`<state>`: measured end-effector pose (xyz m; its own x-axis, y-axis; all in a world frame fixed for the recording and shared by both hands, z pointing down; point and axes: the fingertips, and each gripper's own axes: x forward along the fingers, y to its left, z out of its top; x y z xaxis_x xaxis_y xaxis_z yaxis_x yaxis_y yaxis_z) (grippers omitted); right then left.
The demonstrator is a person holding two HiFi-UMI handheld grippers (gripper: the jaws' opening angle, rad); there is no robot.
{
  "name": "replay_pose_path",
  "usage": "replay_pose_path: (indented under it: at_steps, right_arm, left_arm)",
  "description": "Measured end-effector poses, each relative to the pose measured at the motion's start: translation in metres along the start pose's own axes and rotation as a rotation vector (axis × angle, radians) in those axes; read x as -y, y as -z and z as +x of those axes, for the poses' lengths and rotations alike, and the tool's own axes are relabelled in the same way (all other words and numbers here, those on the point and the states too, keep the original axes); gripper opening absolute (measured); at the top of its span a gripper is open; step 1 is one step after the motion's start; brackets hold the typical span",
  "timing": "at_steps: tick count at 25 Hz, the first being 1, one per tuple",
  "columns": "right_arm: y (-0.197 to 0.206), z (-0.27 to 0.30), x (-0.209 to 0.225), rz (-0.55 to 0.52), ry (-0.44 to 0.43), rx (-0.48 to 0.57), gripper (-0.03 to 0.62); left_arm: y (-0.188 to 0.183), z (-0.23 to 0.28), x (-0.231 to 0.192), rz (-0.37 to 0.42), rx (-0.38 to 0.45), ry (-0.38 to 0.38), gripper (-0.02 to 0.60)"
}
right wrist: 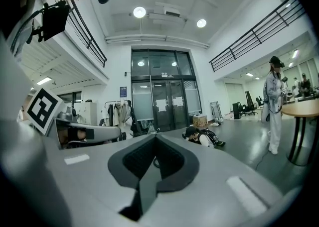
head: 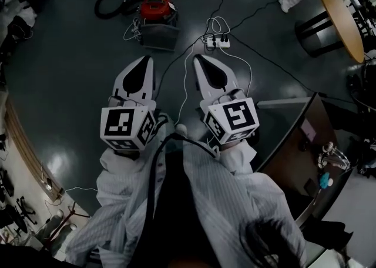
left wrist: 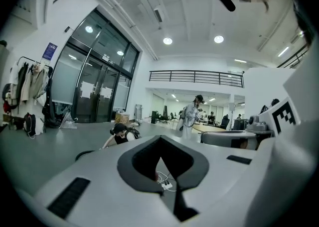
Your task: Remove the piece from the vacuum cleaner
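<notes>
Floor [head: 76,67] lies free ahead up to red vacuum cleaner [head: 155,7], dark counter [head: 294,143] edge close at right; left gripper [head: 144,64] and right gripper [head: 204,64] both jaws together, empty, well short of it.

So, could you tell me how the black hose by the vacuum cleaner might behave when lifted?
The black hose lies in a loose loop on the floor, so it will probably flex and sag. It seems joined to the red vacuum cleaner, so pulling may drag that.
</notes>
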<state>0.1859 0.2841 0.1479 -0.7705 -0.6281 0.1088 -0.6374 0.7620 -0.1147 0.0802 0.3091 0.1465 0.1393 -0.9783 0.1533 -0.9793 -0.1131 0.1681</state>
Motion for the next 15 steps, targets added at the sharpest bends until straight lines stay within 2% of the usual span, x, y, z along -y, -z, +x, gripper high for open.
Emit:
replay_pose_path:
  at_steps: [5, 9, 15]
  right_arm:
    - [0.016, 0.038, 0.014, 0.032, -0.018, -0.035, 0.0]
    - [0.022, 0.093, 0.037, 0.036, -0.011, -0.047, 0.0]
    - [0.008, 0.211, 0.087, 0.048, 0.046, -0.05, 0.0]
  left_arm:
    - [0.007, 0.03, -0.033, 0.016, -0.033, -0.043, 0.003]
    - [0.006, 0.079, -0.074, 0.022, -0.042, -0.051, 0.003]
    - [-0.022, 0.186, -0.149, 0.037, -0.057, 0.016, 0.003]
